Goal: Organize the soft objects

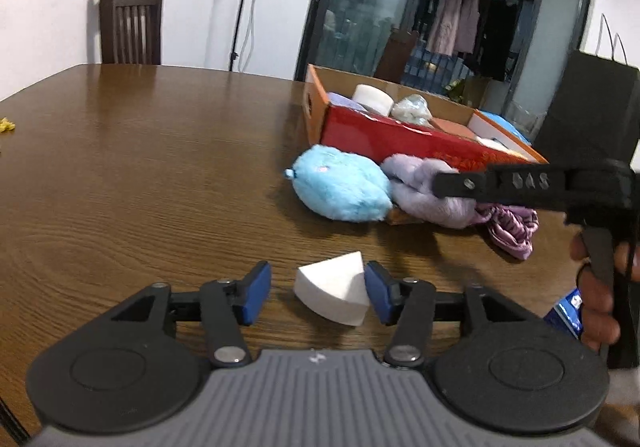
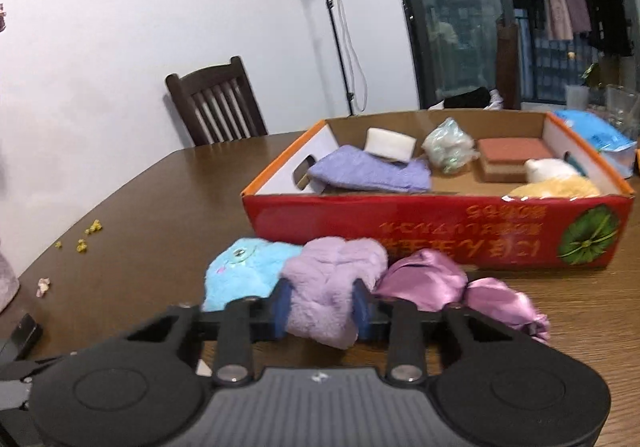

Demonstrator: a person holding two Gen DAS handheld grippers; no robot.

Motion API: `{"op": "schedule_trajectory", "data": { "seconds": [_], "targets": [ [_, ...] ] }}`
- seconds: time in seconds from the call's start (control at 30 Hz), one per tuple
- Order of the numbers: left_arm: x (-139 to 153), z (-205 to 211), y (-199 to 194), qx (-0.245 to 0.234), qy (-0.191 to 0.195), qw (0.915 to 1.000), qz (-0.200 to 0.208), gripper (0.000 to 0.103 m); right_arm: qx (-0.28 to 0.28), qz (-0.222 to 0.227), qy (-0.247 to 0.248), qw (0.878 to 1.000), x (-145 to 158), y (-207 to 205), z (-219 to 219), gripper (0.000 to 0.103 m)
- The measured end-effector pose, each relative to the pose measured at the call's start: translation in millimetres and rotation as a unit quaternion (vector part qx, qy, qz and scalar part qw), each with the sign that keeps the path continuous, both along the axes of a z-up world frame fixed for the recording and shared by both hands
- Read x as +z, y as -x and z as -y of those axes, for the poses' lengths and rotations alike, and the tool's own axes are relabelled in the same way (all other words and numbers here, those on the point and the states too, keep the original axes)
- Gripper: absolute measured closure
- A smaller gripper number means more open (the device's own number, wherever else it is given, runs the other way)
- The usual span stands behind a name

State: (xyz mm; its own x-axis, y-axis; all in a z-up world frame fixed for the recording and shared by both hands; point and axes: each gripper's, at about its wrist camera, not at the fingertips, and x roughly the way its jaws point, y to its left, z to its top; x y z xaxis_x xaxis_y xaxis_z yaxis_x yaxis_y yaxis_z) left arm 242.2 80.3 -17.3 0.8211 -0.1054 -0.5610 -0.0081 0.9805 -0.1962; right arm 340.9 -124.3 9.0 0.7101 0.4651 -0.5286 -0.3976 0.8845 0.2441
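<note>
My left gripper [image 1: 318, 293] stands open low over the wooden table [image 1: 140, 167], with a white wedge-shaped sponge [image 1: 332, 293] lying between its blue pads. The right pad is at the sponge's edge; the left pad is apart from it. My right gripper [image 2: 322, 309] is shut on a lilac plush toy [image 2: 334, 271], which bulges between the pads. A blue plush toy [image 2: 244, 267] lies against the lilac one's left and a purple satin cloth [image 2: 424, 283] against its right. Behind them stands the red cardboard box [image 2: 420, 223] with several soft items inside.
A dark wooden chair [image 1: 130, 23] stands at the table's far side and a light stand [image 2: 336, 27] by the wall. Yellow crumbs [image 2: 90, 235] lie at the table's left. A blue package [image 2: 600, 135] sits behind the box. A hand [image 1: 596, 299] holds the right gripper's handle.
</note>
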Motion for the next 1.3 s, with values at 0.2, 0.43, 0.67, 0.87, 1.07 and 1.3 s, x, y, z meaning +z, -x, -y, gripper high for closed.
{"op": "schedule_trajectory", "data": {
  "seconds": [0.2, 0.43, 0.67, 0.87, 1.07, 1.3],
  "targets": [
    [16, 1, 17, -0.002, 0.005, 0.9996, 0.027, 0.045, 0.053, 0.052, 0.021, 0.997, 17, 58, 8, 0.086],
    [28, 27, 49, -0.05, 0.024, 0.9975, 0.045, 0.037, 0.13, 0.001, 0.033, 0.991, -7, 147, 40, 0.086],
    [19, 56, 51, -0.09, 0.032, 0.9953, 0.02, 0.038, 0.006, -0.001, 0.043, 0.999, -13, 160, 92, 0.076],
    [17, 57, 44, -0.105, 0.048, 0.9933, -0.001, 0.044, 0.021, 0.024, -0.004, 0.999, -2, 163, 98, 0.078],
    [6, 65, 52, -0.125, 0.029, 0.9917, -0.013, 0.042, 0.017, 0.038, 0.0, 0.999, 5, 127, 82, 0.075],
    [6, 22, 56, -0.034, 0.039, 0.9986, -0.01, 0.046, 0.085, 0.01, 0.028, 0.996, -2, 59, 34, 0.069]
  ]
}}
